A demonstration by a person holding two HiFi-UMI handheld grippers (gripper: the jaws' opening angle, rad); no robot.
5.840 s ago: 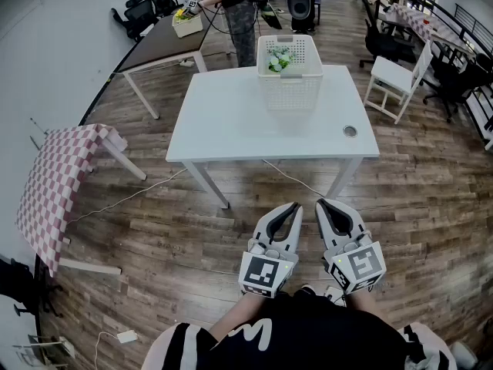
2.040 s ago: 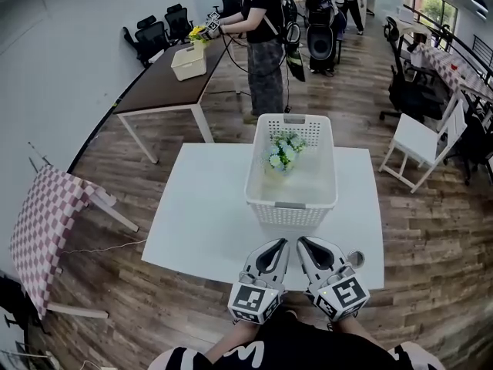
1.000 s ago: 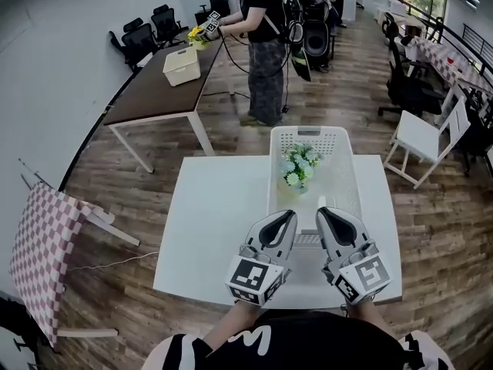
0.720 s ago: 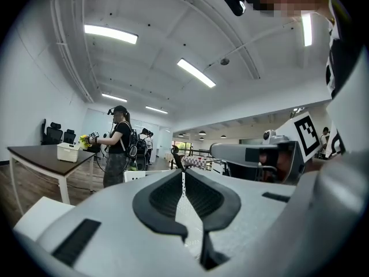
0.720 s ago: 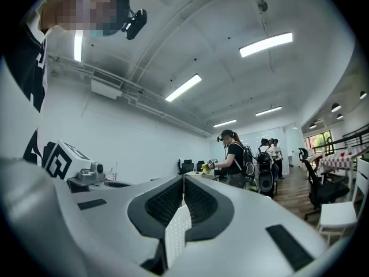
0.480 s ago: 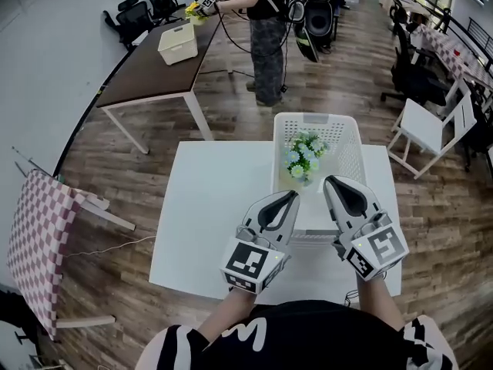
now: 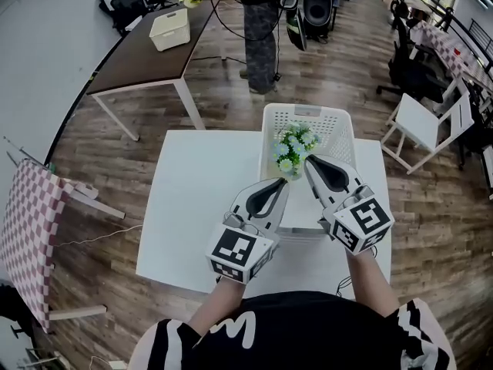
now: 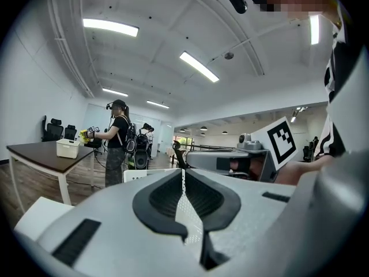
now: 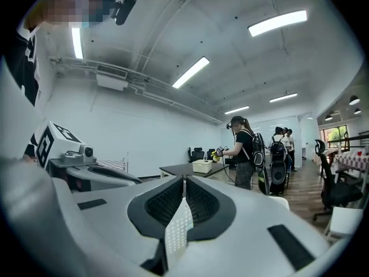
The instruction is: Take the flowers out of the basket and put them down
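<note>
Holding both tongs level above the white surface point(image 7: 192, 206), each clenched tight on nothing. Pointing the left tongs point(image 7: 282, 182) toward the left wall of the white basket point(image 7: 339, 129). Reaching with the right tongs point(image 7: 307, 160) over the basket, tip just beside the flowers point(image 7: 295, 143) but, as far as can be told, not touching them. Looking down on the flowers standing upright inside the basket, toward its left side, on the far half of the surface.

The left tool point(image 7: 283, 183) and right tool point(image 7: 308, 161) advance over the worktop point(image 7: 200, 206) from its near edge. The right tool tip is now over the basket point(image 7: 266, 129) beside the flowers point(image 7: 293, 145), and the left tool tip is at the basket's near-left corner.
</note>
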